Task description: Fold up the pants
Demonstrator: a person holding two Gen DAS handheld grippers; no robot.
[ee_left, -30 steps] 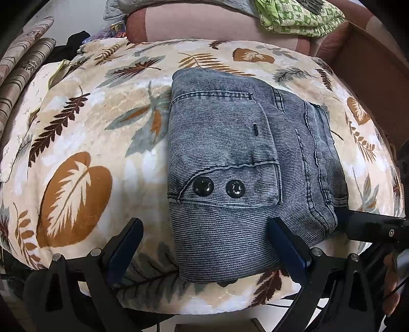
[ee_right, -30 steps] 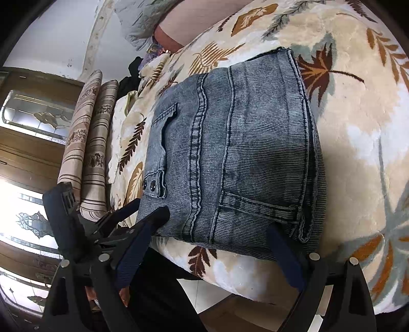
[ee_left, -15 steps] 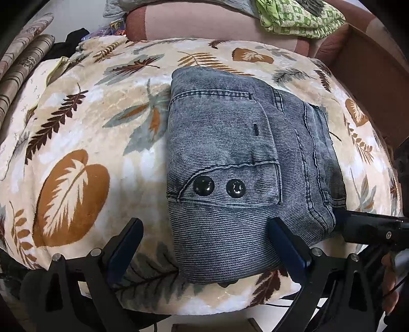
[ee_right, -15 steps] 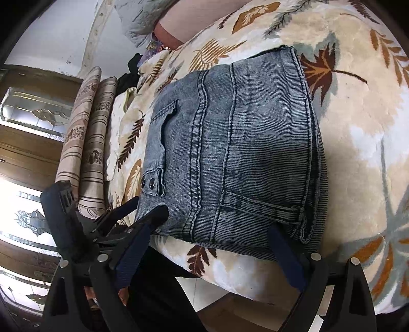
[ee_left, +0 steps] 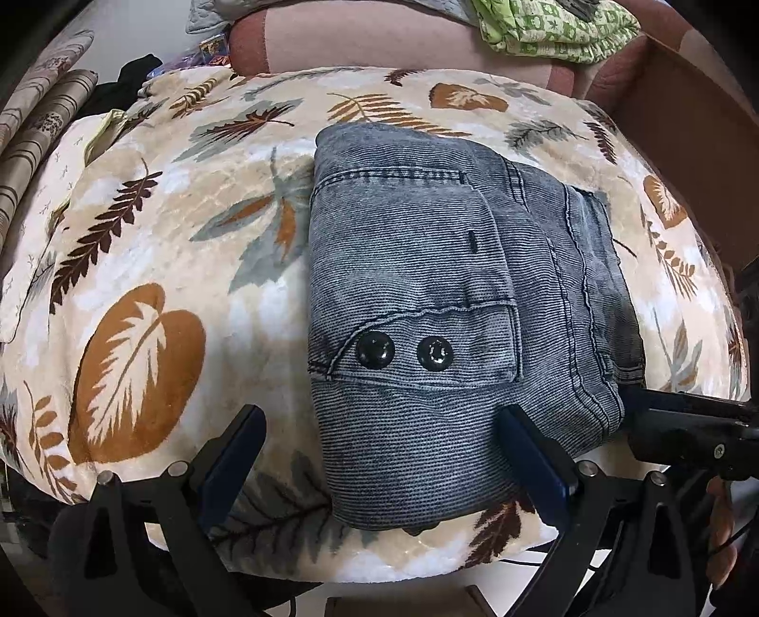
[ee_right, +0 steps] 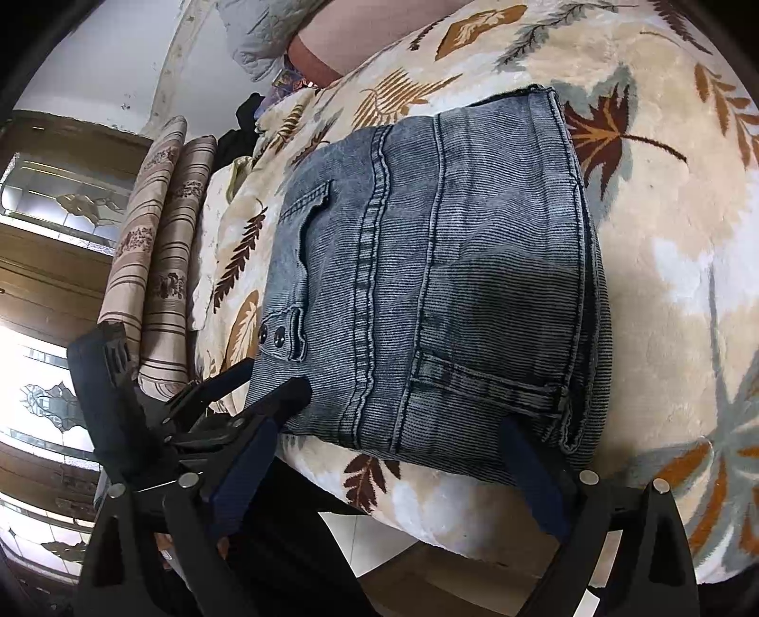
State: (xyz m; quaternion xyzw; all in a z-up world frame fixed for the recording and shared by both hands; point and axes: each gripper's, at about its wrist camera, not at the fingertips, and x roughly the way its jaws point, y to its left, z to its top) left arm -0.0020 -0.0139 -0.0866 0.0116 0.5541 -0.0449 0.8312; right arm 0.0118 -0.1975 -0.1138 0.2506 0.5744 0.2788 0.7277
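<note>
Grey-blue pants (ee_left: 455, 303) in compact folded stack; snaps up

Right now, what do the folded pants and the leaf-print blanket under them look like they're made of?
The pants look like washed blue-grey denim with a fine ribbed weave, matte; visible signs are doubled seam stitching and two dark snap buttons, probably metal or plastic. The blanket looks like plush fleece, likely synthetic: its pile is soft, slightly shiny and mottled.

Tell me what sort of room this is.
Probably a lived-in bedroom or sitting room: a plush leaf-print blanket under the folded grey denim pants, striped beige curtains, and crumpled green patterned cloth behind.
</note>
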